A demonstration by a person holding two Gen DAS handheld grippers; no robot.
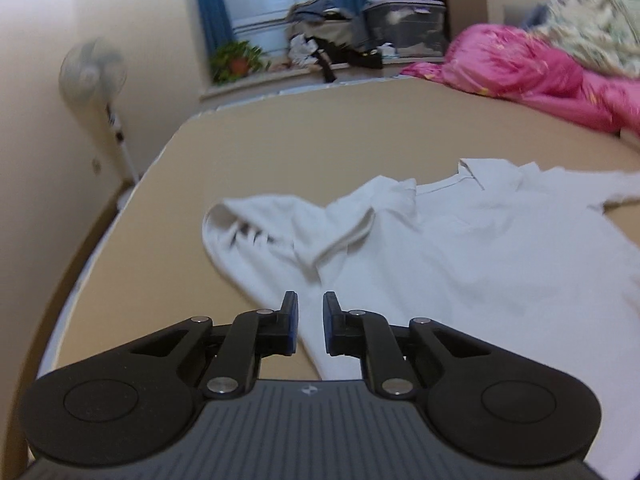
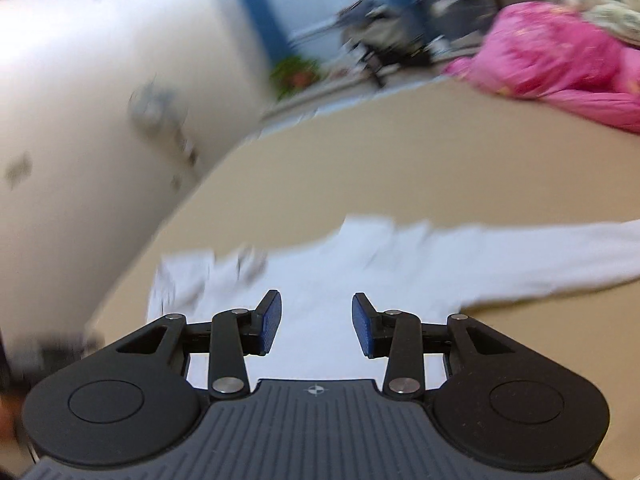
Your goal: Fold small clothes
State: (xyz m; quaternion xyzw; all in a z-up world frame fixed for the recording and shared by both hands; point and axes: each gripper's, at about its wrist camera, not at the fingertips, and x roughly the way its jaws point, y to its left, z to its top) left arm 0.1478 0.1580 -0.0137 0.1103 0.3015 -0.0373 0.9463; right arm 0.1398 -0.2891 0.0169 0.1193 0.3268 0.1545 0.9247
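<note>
White polo shirt (image 1: 460,248) — soft knit by the look — lay on the tan bed (image 1: 320,140) just ahead of the left gripper (image 1: 310,326) and off to its right, collar (image 1: 472,178) at the far end. Showed one short sleeve (image 1: 260,232) crumpled and folded back on itself ahead and slightly left of that gripper, with a dark mark or print half hidden in the creases. Stretched the other sleeve (image 2: 540,252) out flat, far to the right of the right gripper (image 2: 316,326). Lay mostly smooth across the body; hem not visible.

Left gripper: pads nearly together, a narrow gap between them, nothing pinched. Right gripper: spread wider, empty, hovering over the shirt's body in a blurred view.

Probably called for flattening first — best to take the crumpled sleeve by its cuff edge, pull it outward until the creases went, and only then fold the side inward. Wise to pinch a single layer near the seam, low to the bed, so as not to drag the whole shirt. Pink quilt (image 1: 520,64) sat well beyond, out of the way.
</note>
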